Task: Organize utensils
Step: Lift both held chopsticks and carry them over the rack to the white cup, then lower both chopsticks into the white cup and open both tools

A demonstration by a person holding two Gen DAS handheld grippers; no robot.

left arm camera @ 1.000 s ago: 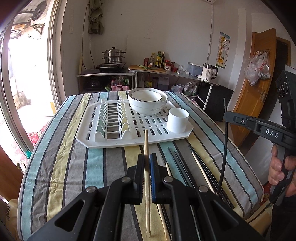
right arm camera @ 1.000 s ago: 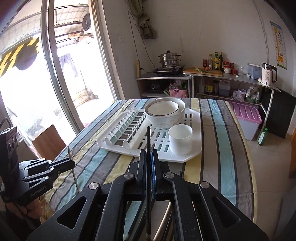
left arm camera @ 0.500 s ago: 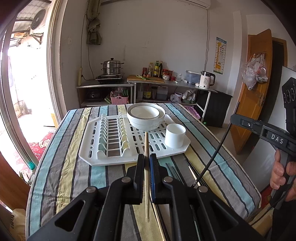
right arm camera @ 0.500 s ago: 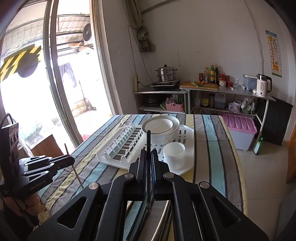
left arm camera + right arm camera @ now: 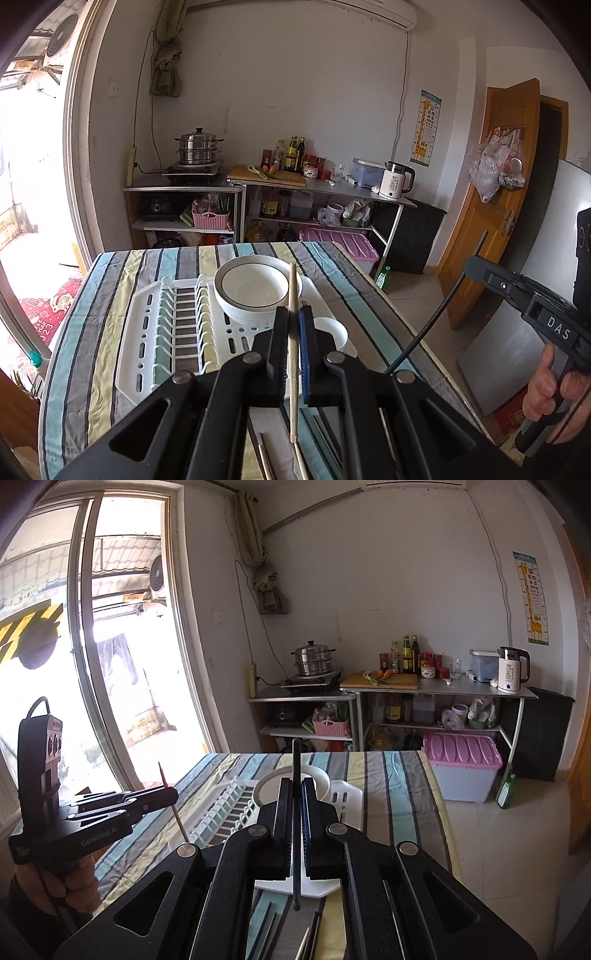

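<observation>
Striped cloth (image 5: 92, 350) over table, white rack (image 5: 147, 332), possibly kitchen shelving (image 5: 236, 192) behind.

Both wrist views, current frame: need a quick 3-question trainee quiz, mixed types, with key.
1. True or false: the left gripper is shut on a pale wooden chopstick.
2. Multiple choice: what does the right gripper hold? A) a metal spoon B) a thin black chopstick C) nothing
3. Fill in: the round white ceramic bowl with a dark rim line and the short white cylindrical cup both sit on the white slotted plastic ____.

Key: 1 true; 2 B; 3 drying rack.
</observation>
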